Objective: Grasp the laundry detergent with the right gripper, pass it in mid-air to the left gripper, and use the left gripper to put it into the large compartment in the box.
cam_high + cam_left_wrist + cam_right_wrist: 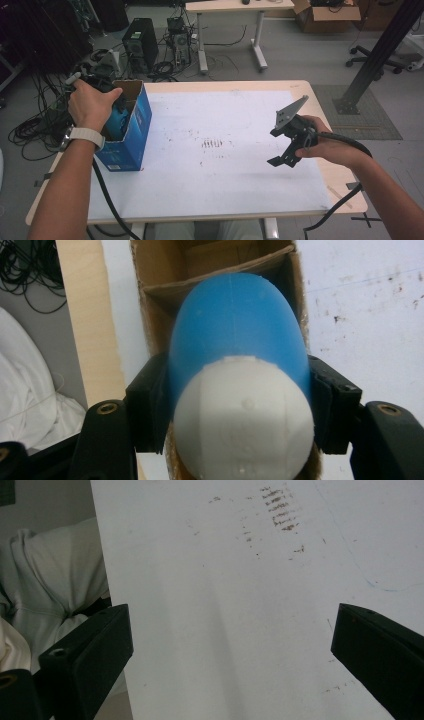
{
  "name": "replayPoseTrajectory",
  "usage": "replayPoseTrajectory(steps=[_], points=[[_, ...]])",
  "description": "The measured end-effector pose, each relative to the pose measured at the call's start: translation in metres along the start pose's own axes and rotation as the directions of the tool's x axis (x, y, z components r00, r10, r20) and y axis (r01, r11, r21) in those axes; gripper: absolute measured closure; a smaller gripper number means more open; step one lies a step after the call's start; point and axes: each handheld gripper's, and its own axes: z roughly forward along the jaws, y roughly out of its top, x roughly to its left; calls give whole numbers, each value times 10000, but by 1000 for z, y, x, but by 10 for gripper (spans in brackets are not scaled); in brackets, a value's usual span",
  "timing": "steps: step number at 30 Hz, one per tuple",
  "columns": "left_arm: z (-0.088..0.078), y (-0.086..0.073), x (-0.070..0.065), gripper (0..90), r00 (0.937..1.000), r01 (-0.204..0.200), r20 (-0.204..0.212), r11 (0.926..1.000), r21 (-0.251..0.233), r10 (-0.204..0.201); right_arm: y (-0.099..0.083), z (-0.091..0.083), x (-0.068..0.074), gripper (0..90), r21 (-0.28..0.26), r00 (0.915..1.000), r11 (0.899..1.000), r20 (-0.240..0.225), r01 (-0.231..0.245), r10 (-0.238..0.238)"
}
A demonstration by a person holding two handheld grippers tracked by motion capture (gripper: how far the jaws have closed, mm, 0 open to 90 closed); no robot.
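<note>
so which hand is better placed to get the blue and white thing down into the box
Left. Its gripper is shut on the blue and white capsule, right over the open blue box. The right gripper hangs open over the white mat, well apart.

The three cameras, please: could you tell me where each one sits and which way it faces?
High view: above the person's side, looking forward and down on the table; both forearms, left gripper in the blue box, right gripper.
Left gripper view: looks along its fingers, shut on the blue-and-white capsule, into that box.
Right gripper view: open fingers over the white mat.
Shared: the mat's brown smudges.
</note>
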Motion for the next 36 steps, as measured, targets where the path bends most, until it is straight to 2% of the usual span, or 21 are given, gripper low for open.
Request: replayPoseTrajectory(steps=[7, 12, 20, 36], points=[[21, -6, 0, 377, 10000, -65, -65, 10000, -59, 65, 0, 2, 1, 32, 51, 10000, 10000, -38, -32, 32], [35, -10, 2, 377, 9997, -206, -110, 9998, 76, 207, -2, 3, 1, 34, 100, 9999, 9999, -56, -83, 84], [47, -12, 1, 377, 9997, -225, 0, 9995, 209, 225, -1, 6, 1, 35, 152, 9999, 9999, -124, -55, 56], [50, -14, 8, 374, 9997, -151, 209, 9998, 147, 148, -1, 8, 2, 37, 215, 9998, 9997, -186, -80, 84]])
